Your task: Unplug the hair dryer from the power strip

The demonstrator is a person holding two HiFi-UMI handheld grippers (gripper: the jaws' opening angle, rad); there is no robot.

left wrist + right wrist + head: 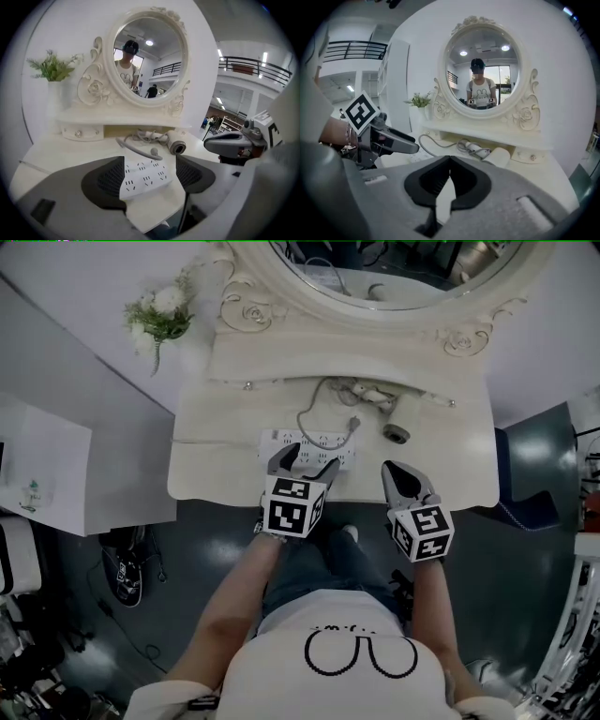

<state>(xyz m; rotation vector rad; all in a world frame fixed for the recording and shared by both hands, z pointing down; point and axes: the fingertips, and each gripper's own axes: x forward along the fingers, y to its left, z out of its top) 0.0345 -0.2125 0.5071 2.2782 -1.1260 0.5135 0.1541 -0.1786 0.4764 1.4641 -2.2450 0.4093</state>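
A white power strip (314, 440) lies near the front of the cream vanity table (216, 446). The grey plug (354, 424) lies on the table just behind it, out of the sockets, and its cord loops back to the white hair dryer (389, 413) under the mirror shelf. My left gripper (305, 463) hovers at the strip's near edge, jaws open wide and holding nothing. In the left gripper view the strip (140, 180) shows between the open jaws of the left gripper (149, 177), with the plug (153, 152) beyond it. My right gripper (394, 472) is shut and empty, to the right of the strip; its tips (449, 165) meet.
An ornate oval mirror (394, 268) stands behind the shelf. A vase of white flowers (159, 315) sits at the back left. A white cabinet (56, 474) stands left of the table. Shoes (127, 573) lie on the dark floor.
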